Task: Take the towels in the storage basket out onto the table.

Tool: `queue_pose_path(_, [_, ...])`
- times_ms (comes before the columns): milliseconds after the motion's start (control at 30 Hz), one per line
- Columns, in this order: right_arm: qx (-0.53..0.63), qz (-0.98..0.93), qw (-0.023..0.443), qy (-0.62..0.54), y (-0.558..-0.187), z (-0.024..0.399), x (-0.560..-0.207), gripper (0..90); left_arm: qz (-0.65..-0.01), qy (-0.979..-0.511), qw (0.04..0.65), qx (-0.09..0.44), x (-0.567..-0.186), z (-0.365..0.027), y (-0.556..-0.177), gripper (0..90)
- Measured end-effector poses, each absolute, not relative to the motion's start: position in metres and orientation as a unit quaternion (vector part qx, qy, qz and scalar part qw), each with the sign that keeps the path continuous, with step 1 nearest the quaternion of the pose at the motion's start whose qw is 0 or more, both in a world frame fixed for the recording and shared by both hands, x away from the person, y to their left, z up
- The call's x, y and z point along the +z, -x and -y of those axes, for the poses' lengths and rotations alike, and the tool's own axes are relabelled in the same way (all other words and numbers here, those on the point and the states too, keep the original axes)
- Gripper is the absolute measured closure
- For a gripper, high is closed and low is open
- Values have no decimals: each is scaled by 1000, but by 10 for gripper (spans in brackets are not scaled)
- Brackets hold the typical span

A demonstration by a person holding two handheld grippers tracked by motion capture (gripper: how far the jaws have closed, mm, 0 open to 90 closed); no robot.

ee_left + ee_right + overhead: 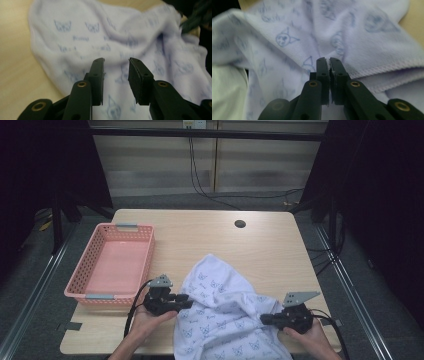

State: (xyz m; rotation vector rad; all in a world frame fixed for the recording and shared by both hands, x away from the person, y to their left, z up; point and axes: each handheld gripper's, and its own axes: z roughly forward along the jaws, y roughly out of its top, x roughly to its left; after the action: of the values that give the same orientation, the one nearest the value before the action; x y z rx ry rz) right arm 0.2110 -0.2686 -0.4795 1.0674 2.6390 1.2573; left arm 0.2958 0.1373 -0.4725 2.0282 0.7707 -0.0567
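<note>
Towel (225, 305) at the desk's near edge: soft, light, floppy; right gripper (265, 319) fingers pinch its hem, left gripper (189, 301) fingers part-open, empty; take the hems.

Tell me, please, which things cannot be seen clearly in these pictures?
- Near end of the cloth: cut off by the bottom edge in the high view.
- Printed words on the cloth: blurred in the left gripper view.
- Fabric in the right gripper: a thin edge between the pads; how much is caught is hidden.
- Pink basket inside: near wall hides part of the floor.

L tool (116, 62) jaws apart | over printed white cloth (100, 37) | on tan table (15, 70)
</note>
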Motion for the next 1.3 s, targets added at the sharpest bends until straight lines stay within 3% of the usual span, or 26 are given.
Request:
queue_pose_path(100, [378, -860, 6, -342, -202, 272, -489, 867, -317, -820, 476, -15, -472, -127, -305, 616])
queue_pose_path(167, [375, -858, 13, -351, -198, 281, -487, 853, -307, -842, 444, -7, -481, -113, -309, 605])
queue_pose_path(267, [377, -857, 12, -352, -198, 284, -487, 777, -301, -865, 401, -8, -493, -104, -307, 627])
queue_pose_path(367, [400, -842, 28, -360, -196, 291, -475, 632, -288, -873, 394, -13, -495, -108, -299, 669])
queue_pose_path(567, [442, -812, 66, -376, -212, 300, -454, 657, -280, -877, 388, -38, -493, -122, -286, 672])
queue_pose_path(667, [440, -803, 96, -390, -244, 294, -451, 704, -287, -868, 402, -51, -490, -129, -285, 673])
queue_pose_path(800, [431, -807, 84, -395, -270, 281, -460, 719, -303, -850, 429, -37, -484, -134, -297, 664])
queue_pose_path(933, [395, -834, 55, -382, -291, 255, -478, 623, -332, -830, 448, -17, -482, -131, -327, 653])
queue_pose_path(1100, [367, -846, 49, -383, -284, 245, -492, 539, -355, -830, 429, 7, -490, -126, -350, 553])
queue_pose_path(1167, [366, -845, 48, -386, -283, 246, -493, 539, -362, -825, 434, 13, -494, -126, -354, 551])
queue_pose_path(1300, [367, -847, 35, -383, -278, 247, -496, 760, -364, -838, 405, 29, -501, -125, -357, 515])
